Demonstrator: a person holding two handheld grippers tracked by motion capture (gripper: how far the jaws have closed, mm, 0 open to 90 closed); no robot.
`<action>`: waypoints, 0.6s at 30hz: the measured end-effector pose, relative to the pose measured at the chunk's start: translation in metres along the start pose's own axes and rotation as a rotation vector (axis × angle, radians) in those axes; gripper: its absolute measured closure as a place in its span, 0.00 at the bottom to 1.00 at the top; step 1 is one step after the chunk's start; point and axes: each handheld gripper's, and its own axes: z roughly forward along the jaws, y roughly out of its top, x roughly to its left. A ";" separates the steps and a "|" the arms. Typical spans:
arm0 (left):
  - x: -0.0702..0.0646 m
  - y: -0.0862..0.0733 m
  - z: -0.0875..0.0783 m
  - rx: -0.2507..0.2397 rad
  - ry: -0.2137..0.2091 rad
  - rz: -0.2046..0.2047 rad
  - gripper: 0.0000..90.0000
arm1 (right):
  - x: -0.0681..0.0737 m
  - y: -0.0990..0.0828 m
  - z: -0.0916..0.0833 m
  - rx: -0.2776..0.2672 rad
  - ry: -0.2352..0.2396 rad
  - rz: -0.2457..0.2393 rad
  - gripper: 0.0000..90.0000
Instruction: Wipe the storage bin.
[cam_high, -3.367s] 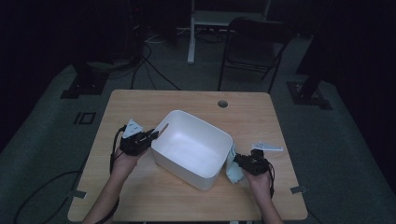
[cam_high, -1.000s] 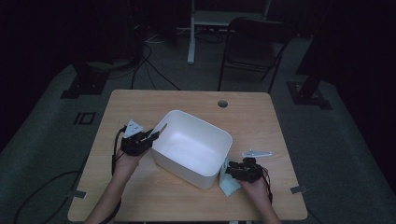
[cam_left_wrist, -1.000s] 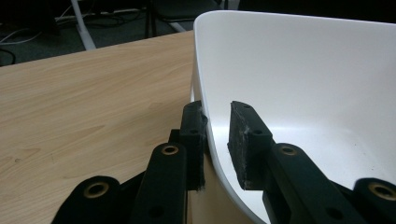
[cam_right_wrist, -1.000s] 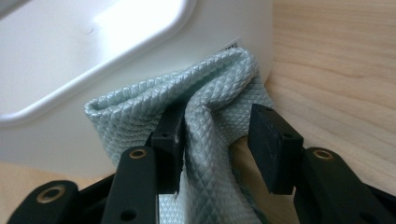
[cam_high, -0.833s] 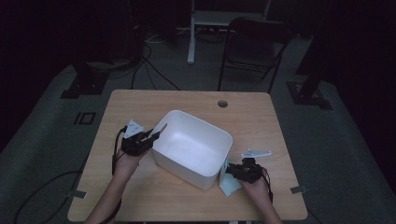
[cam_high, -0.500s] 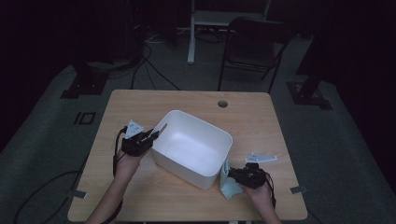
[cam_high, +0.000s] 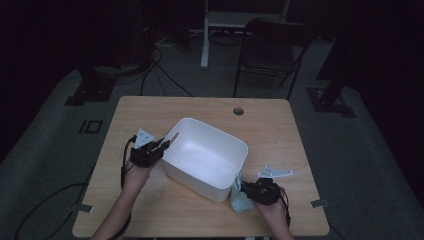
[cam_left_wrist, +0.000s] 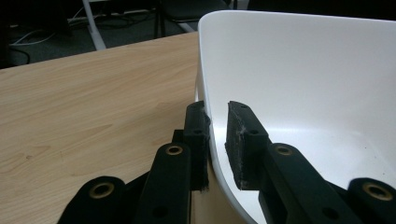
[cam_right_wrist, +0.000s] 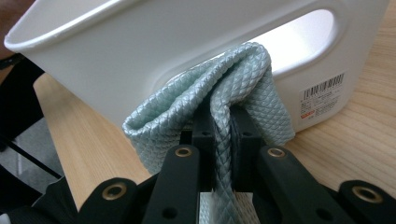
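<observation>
Closest to me, near the table's front edge toward its right corner, my right gripper is pinched tight on a fold of the pale green cloth; the jaws have just been closing and now press together with the quilted fabric bunched between them, the rest of it drooping to the wood. I hold it by a gathered ridge so that it lifts as one bundle rather than trailing flat, and I judge this is the start of carrying it up over the rim and into the tub. The cloth sits right against the white tub's near end wall, just below the handle cutout and beside the barcode sticker. A little farther in, toward the table's left edge, my left gripper is clamped on the tub's rim, one jaw outside the wall and one inside, gripping it. That grip is there to steady the tub, I think, so it won't slide or tip while the other hand works the cloth against it. The tub stands upright in the middle of the table, set at a slant to the edges, its inside bare. Beyond it, near the back edge, is a round cable hole, and past the table a dark chair on the floor.
</observation>
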 end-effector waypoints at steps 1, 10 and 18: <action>0.000 0.000 0.000 0.000 0.000 0.001 0.87 | 0.000 0.000 0.000 0.000 0.001 -0.003 0.93; 0.000 -0.001 0.000 -0.007 0.005 -0.009 0.87 | -0.001 -0.003 0.000 0.003 -0.002 0.007 0.93; 0.000 -0.001 0.000 -0.007 0.005 -0.012 0.87 | -0.009 -0.011 0.014 0.051 -0.027 0.038 0.93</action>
